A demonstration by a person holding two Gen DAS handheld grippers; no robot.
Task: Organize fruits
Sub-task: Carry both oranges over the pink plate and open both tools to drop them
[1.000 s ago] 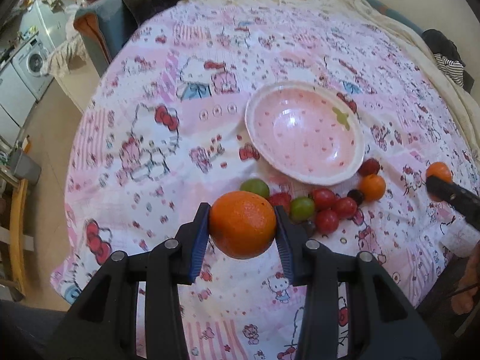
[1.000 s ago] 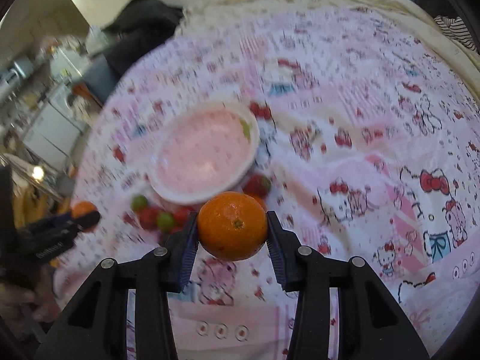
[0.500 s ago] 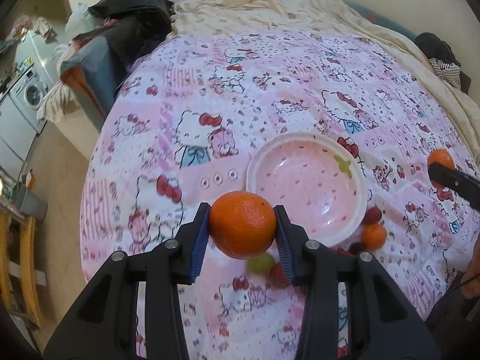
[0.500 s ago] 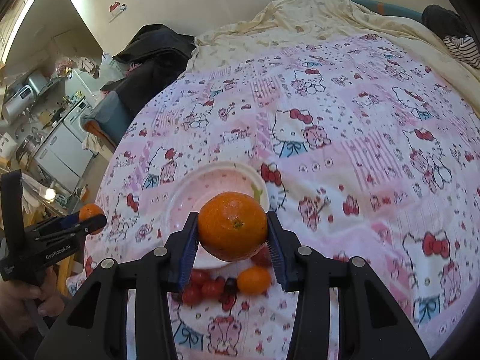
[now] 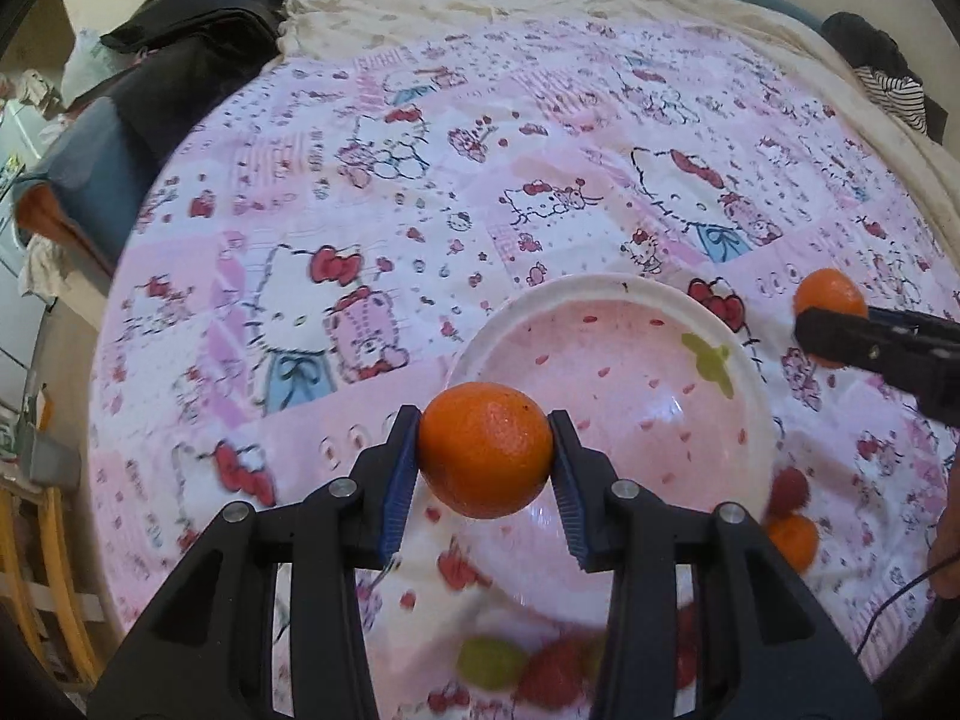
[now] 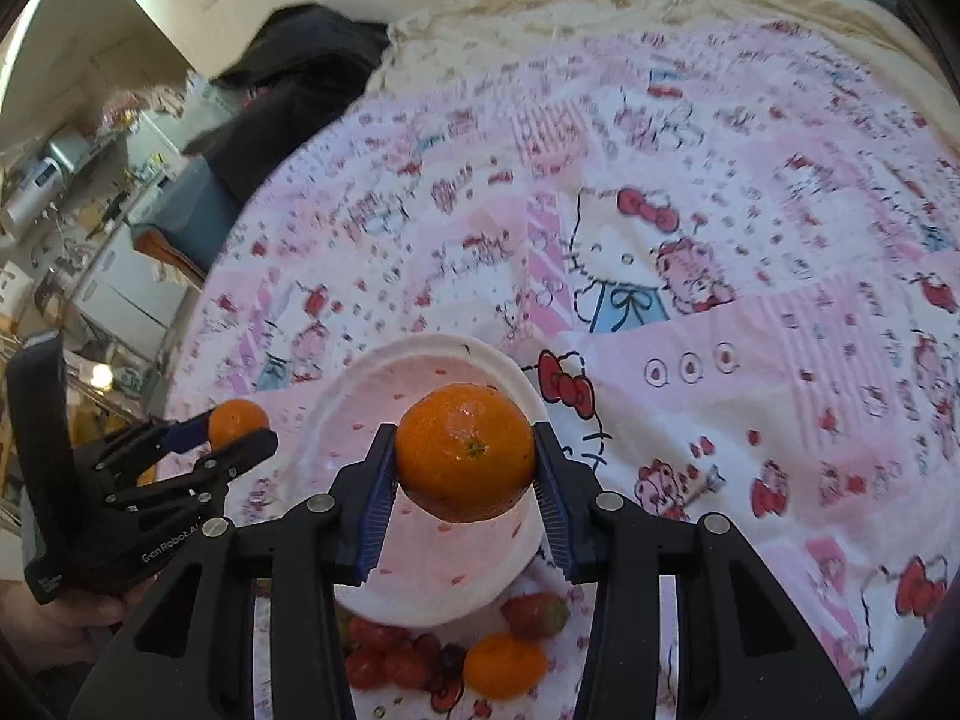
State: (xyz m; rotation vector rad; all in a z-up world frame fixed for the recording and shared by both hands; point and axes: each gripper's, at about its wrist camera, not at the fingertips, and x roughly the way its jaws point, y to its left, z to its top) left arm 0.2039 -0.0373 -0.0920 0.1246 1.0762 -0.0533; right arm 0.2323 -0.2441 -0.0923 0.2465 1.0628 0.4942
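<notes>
Only right wrist view shows stem-end orange (image 6: 465,461), left wrist's orange (image 5: 486,459) plain

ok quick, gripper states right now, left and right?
Left gripper: closed on a round orange mandarin, above the pink speckled bowl.
Right gripper: closed on a second round orange mandarin, also above that bowl.

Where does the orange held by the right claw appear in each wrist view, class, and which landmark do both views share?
Left wrist view: the right claw's orange sits at the right edge, beyond the plate.
Right wrist view: the same orange is at centre, clamped between blue pads.
Shared landmark: the pink plate.
</notes>
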